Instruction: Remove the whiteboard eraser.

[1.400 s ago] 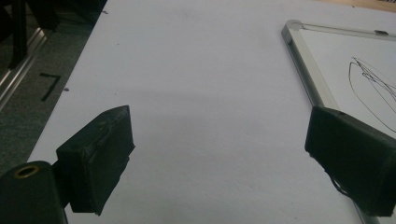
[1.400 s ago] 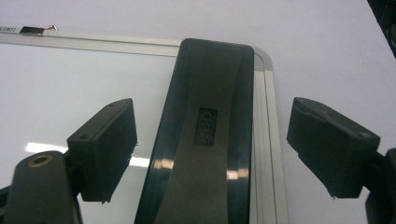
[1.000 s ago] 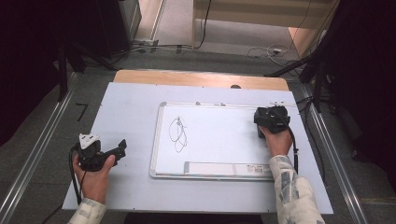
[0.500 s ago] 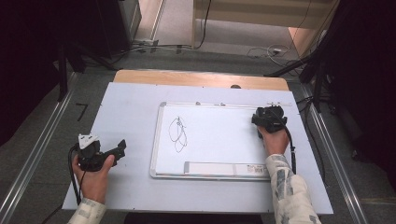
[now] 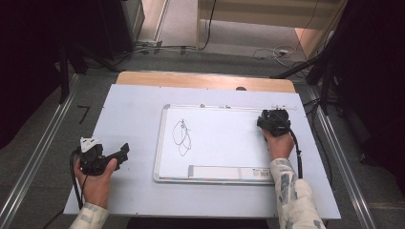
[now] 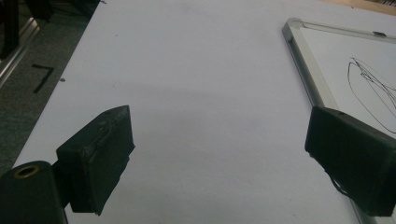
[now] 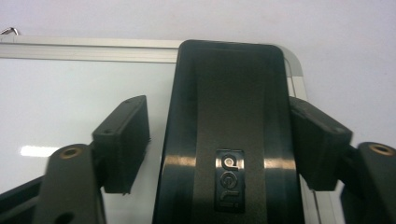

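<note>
Eraser [image 7: 231, 135]: black, glossy, moulded "deli" logo on its back. Lies on the whiteboard [image 5: 224, 143] at about 2 o'clock of the board's face, near the top right corner, long axis running away from the person. Sits between the jaws of the right gripper [image 5: 273, 122]; in the right gripper view the right jaw meets its side, while a thin gap shows at the left jaw. Judged: jaws parted around the eraser, not yet clamped, so a grasp looks in progress or just let go; which one cannot be told.

Whiteboard: aluminium frame, flat on the table [image 5: 124, 109], centre to right of centre. Carries a looped black scribble [image 5: 182, 137] at about 9 o'clock of its face, well apart from the eraser. Judged: the scribble is the likely target for wiping, which would explain the eraser being taken up by its long sides, felt face down.

Left gripper [image 5: 107, 157]: at 8 o'clock of the table, off the board, resting low with jaws wide apart and nothing between them. Its own view looks across bare table toward the board's left frame and the scribble. Judged: parked clear, perhaps ready to steady the board.

Table: pale sheet over a wooden top.
</note>
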A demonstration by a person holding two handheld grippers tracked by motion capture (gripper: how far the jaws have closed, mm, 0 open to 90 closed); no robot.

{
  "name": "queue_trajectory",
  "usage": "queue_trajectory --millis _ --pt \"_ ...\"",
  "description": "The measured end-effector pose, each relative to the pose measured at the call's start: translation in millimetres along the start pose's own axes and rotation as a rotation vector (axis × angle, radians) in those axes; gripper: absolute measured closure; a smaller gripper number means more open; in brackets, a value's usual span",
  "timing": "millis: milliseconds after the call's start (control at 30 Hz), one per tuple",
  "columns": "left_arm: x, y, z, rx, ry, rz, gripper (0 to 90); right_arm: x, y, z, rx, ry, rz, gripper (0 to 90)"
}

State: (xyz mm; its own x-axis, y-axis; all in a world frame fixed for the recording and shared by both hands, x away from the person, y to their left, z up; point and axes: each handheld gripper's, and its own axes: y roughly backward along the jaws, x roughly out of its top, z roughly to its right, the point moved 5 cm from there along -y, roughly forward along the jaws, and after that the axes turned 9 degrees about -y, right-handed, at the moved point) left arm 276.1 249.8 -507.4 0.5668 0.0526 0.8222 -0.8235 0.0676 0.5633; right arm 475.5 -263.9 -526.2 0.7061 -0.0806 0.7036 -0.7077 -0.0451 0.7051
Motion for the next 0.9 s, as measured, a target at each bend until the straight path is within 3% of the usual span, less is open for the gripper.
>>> queue_trajectory --millis 300,467,700,833,900 --pt "-0.3 0.3 -0.9 -0.001 0.011 0.003 8.2 1.1 2.0 0.4 -0.023 -0.009 0.019 36.4" --pt "-0.3 0.9 -2.2 0.003 0.013 0.003 8.2 1.1 3.5 0.5 -0.019 -0.015 0.022 37.5" --pt "-0.2 1.3 -3.1 0.006 0.017 0.004 8.2 -0.9 7.6 -0.1 -0.032 0.012 0.027 37.7" --pt "0.0 1.7 -3.3 0.007 0.017 0.006 8.2 -3.1 12.3 1.2 -0.029 0.016 0.012 37.7" --pt "0.0 1.6 -3.3 0.008 0.017 0.006 8.2 -2.0 19.5 1.4 -0.016 0.01 0.032 37.7"
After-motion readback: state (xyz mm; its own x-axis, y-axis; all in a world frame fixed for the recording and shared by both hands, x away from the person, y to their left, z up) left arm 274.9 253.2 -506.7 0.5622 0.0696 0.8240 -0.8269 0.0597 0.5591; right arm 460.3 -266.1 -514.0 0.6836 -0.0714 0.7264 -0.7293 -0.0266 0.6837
